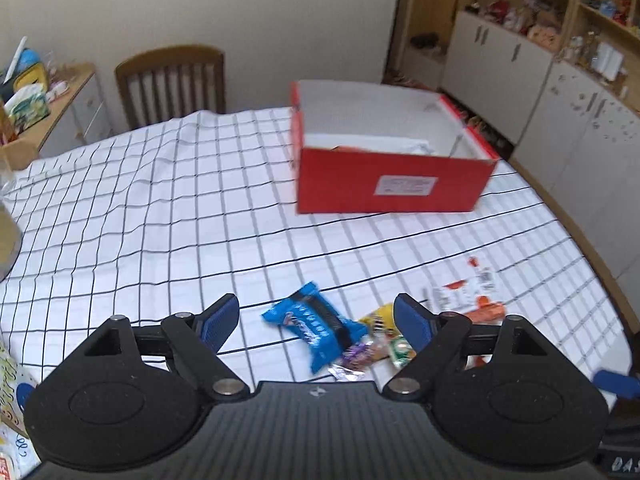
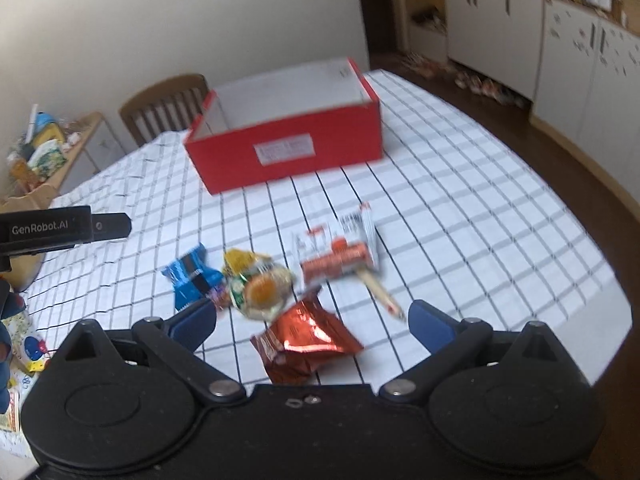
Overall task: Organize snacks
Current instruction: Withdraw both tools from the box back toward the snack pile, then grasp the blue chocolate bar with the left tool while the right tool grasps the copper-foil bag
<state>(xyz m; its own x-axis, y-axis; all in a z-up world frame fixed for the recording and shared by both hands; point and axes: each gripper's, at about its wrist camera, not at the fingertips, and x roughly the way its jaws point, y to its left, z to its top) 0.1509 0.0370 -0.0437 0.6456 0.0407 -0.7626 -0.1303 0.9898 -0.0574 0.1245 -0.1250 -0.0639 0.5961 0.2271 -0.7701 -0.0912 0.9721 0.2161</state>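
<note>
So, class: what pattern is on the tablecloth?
White tablecloth with a dark grid of thin lines; clearest in the left wrist view.

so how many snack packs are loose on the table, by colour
blue pack: 1
yellow and green pack: 1
white and orange pack: 1
red foil pack: 1
small purple sweet: 1
total: 5, all lying outside the red box

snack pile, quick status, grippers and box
Left gripper and right gripper open, empty. Blue foil snack packet ahead of left, shiny red foil pouch ahead of right. Open red cardboard box beyond, path unobstructed.
</note>
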